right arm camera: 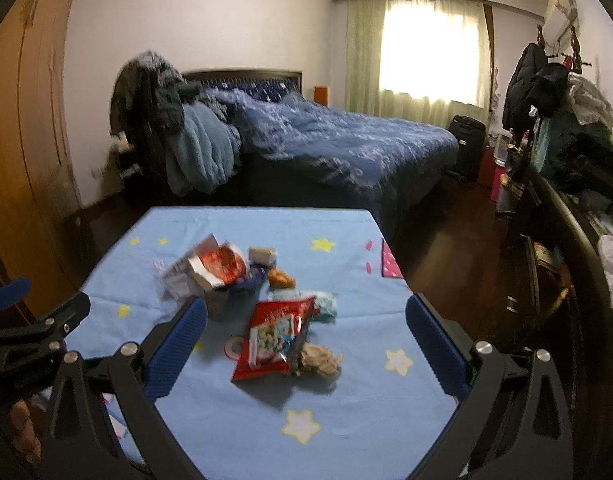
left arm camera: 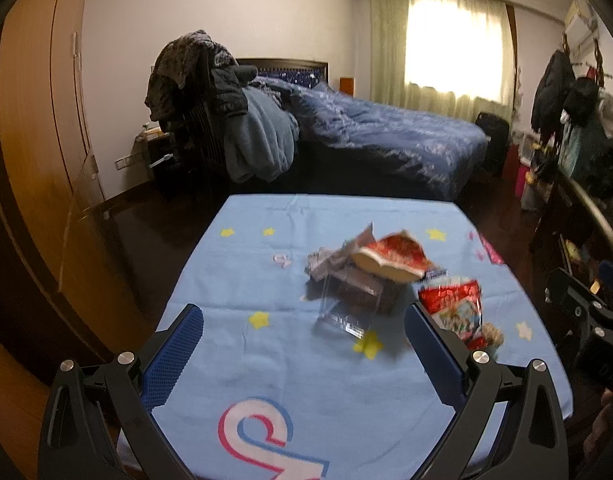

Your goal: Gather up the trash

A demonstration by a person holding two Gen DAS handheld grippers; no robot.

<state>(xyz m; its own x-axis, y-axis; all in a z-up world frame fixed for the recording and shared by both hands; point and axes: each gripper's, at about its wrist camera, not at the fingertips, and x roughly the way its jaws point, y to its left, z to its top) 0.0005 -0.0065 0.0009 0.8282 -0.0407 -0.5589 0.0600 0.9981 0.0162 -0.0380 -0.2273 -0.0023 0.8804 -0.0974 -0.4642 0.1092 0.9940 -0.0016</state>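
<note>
A pile of trash lies on the blue star-print tablecloth (left arm camera: 266, 360). A clear plastic box (left arm camera: 348, 304) holds a torn red and white wrapper (left arm camera: 394, 258). A red snack bag (left arm camera: 456, 310) lies to its right, with a crumpled brown paper wad (left arm camera: 492, 334) beside it. In the right wrist view I see the same red snack bag (right arm camera: 272, 336), the paper wad (right arm camera: 320, 362), the wrapper in the box (right arm camera: 214, 268), an orange scrap (right arm camera: 281, 278) and a pale teal packet (right arm camera: 324, 304). My left gripper (left arm camera: 304, 330) is open and empty, short of the box. My right gripper (right arm camera: 306, 324) is open and empty, above the snack bag.
A bed with a blue quilt (left arm camera: 386, 132) stands behind the table. A wooden wardrobe (left arm camera: 34, 152) is at the left. A chair draped with clothes (left arm camera: 210, 92) stands by the bed. Cluttered shelves and hung coats (right arm camera: 566, 128) line the right side. The table cloth shows in the right wrist view (right arm camera: 366, 400) too.
</note>
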